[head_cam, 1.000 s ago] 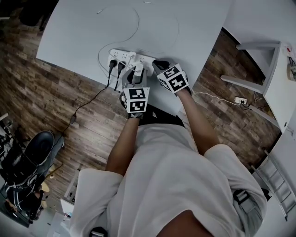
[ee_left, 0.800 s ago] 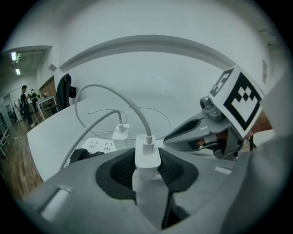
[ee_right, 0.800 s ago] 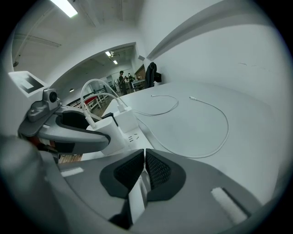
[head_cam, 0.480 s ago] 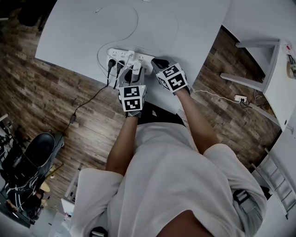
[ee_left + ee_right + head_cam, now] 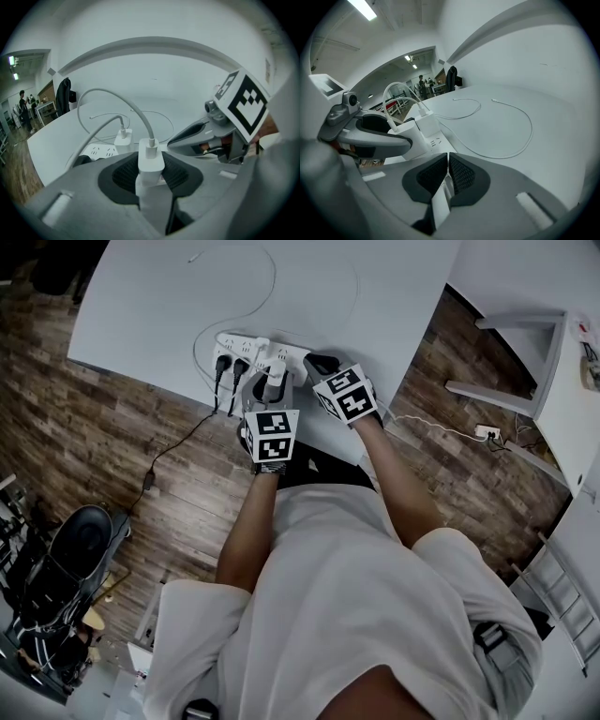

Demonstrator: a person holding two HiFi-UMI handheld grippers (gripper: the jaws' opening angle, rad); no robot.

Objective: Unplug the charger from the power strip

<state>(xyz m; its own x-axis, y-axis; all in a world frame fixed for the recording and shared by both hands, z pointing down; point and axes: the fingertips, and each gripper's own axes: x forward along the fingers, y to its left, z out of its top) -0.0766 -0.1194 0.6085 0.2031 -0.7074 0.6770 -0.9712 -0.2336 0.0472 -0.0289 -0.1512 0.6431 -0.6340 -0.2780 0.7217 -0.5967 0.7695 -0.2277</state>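
Note:
A white power strip [image 5: 246,350] lies near the table's front edge, with two black plugs [image 5: 230,367] and white chargers in it. My left gripper [image 5: 269,382] [image 5: 151,171] is shut on the nearer white charger [image 5: 150,158] [image 5: 410,134], whose white cable [image 5: 136,112] arches up and away. Whether its prongs still sit in the strip is hidden. A second white charger [image 5: 123,140] stands just behind it. My right gripper [image 5: 318,363] [image 5: 447,174] is at the strip's right end, its pads [image 5: 461,174] closed together with nothing between them.
Thin white cables [image 5: 267,287] loop over the white table [image 5: 375,296]. A black cord [image 5: 178,442] drops from the strip to the wooden floor. A white shelf [image 5: 553,371] and another socket block [image 5: 486,439] are at the right, a dark chair [image 5: 70,545] at the lower left.

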